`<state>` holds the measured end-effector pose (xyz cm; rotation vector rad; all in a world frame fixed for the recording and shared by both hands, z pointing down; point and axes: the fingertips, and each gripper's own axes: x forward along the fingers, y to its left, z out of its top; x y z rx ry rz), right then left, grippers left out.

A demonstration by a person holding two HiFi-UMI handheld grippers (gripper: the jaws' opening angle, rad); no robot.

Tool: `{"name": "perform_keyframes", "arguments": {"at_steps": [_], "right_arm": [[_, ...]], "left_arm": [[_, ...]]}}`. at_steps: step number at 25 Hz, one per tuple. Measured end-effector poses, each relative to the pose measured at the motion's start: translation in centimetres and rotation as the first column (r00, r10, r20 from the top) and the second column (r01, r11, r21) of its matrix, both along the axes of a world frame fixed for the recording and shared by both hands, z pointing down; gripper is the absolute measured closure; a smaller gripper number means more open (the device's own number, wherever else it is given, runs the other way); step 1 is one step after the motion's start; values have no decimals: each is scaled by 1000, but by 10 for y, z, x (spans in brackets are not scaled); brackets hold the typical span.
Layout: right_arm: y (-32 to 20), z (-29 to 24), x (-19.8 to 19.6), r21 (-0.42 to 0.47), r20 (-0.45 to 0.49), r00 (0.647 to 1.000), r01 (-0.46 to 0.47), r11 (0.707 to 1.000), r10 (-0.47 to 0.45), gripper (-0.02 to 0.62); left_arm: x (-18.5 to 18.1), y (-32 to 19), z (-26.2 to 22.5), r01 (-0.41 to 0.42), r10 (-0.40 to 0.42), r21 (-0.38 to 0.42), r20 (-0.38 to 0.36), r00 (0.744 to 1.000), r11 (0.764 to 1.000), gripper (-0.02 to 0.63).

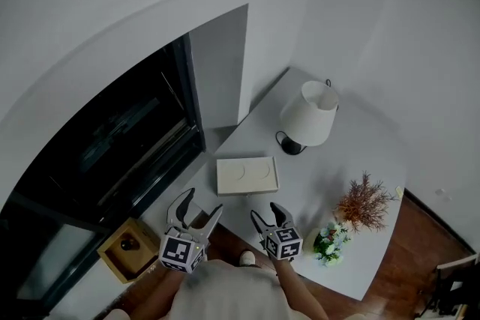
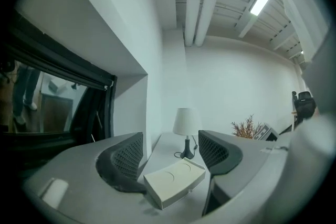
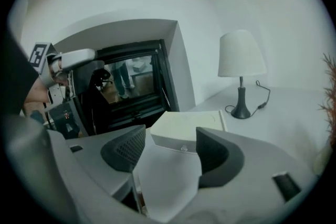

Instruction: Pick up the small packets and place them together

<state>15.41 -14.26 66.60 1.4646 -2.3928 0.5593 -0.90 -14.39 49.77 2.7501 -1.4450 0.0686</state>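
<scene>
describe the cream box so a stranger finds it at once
On the white table, find the white-shaded lamp. The cream box lies beside its dark base, nearer the person. It alone is flat and rectangular, with two arcs on its lid.

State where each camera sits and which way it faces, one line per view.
Head view: on the person's head, looking steeply down at the table; left gripper and right gripper show.
Left gripper view: on the left gripper, looking along its open jaws at the box and lamp.
Right gripper view: on the right gripper, facing box and window; left gripper shows at left.
Shared: box and lamp.
</scene>
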Motion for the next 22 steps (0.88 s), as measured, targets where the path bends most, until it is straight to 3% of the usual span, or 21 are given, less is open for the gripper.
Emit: {"name": "perform_keyframes", "arguments": {"at_steps": [6,9,10,12,18,19,22], "right_arm": [[-22,95,-6,-214,-113,994,-34,976,10,299],[-41,124,-10,-279,-126,992,-61,958,27,299],[-48,128,-11,-294,-124,992,-70,953,34,301],[-57,137,-13,-324,-122,992,-75,943,37,401],[-72,146,-17,-369,-152,986,-127,921,75,404],[-73,146,-15,-372,-171,982,-144,917,85,440],[-76,140,-9,-342,-234,967,-179,923,102,459]], "left_arm": [[-15,-5,18,-28,22,-77,-74,997,997,304],[-25,-6,17,-27,22,-76,-73,997,997,304],[-28,-7,17,-21,15,-75,-71,997,997,304],[-33,-7,16,-6,1,-71,-71,997,997,304],[-43,-7,14,28,-32,-59,-69,997,998,304],[-46,-6,14,35,-39,-59,-67,997,998,304],[-53,-4,15,53,-57,-63,-63,996,997,304]]}}
